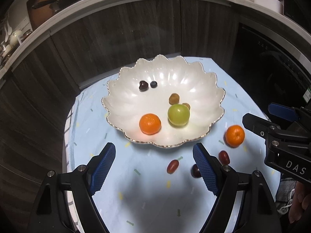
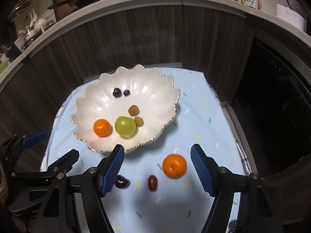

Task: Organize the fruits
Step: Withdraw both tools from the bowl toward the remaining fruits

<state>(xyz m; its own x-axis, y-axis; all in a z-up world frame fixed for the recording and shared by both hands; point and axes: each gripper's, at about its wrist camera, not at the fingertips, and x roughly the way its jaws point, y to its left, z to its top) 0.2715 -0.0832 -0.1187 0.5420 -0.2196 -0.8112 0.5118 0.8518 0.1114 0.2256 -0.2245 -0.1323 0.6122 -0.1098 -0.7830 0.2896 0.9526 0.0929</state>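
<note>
I judge the step in hand to be picking up the loose tangerine (image 2: 174, 166) and carrying it to the white scalloped bowl (image 2: 93, 89). To do it well I should lower my right gripper (image 2: 157, 169) until the pads straddle the fruit's widest part, close gently so the skin is not bruised, then lift clear of the bowl's rim before letting go inside.

My right gripper stands wide open and holds nothing; the tangerine lies on the blue cloth (image 2: 204, 120) between its fingers, nearer the right one, touching neither. A red grape (image 2: 152, 183) and a dark cherry (image 2: 122, 182) lie near the cloth's near edge. My left gripper (image 1: 154, 168) is open and empty too, just in front of the bowl.
</note>
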